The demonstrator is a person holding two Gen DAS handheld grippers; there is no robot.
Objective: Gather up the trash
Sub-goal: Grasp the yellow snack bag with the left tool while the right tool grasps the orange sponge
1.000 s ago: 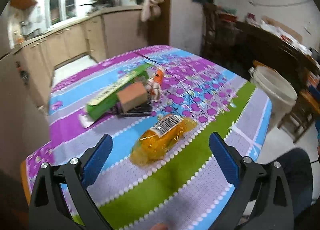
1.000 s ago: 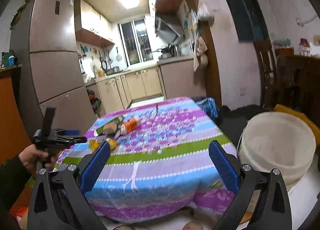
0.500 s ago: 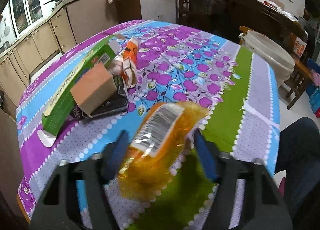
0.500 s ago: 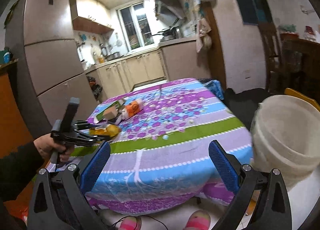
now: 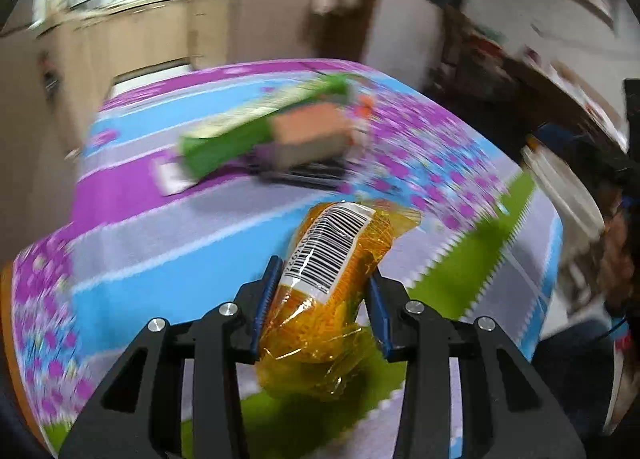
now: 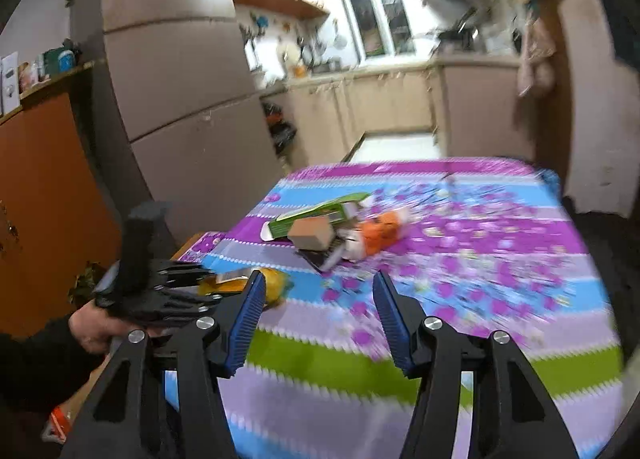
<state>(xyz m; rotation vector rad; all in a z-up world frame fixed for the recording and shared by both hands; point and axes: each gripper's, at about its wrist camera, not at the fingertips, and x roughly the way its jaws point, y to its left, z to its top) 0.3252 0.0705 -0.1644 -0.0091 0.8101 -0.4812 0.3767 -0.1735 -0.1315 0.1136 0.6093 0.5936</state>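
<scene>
Pinching the orange wrapper across its middle, the left tongs hold it just over the table; the right tongs gape empty. It looks light, crinkly and slippery, so a mid-body grip suits.

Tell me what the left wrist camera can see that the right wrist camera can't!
Only the left wrist view shows the barcode label on the orange bag and the left gripper squeezing it up close. Only the right wrist view shows the fridge, the open right gripper and the hand holding the left gripper. Both show the striped tablecloth, green box and brown box.
</scene>
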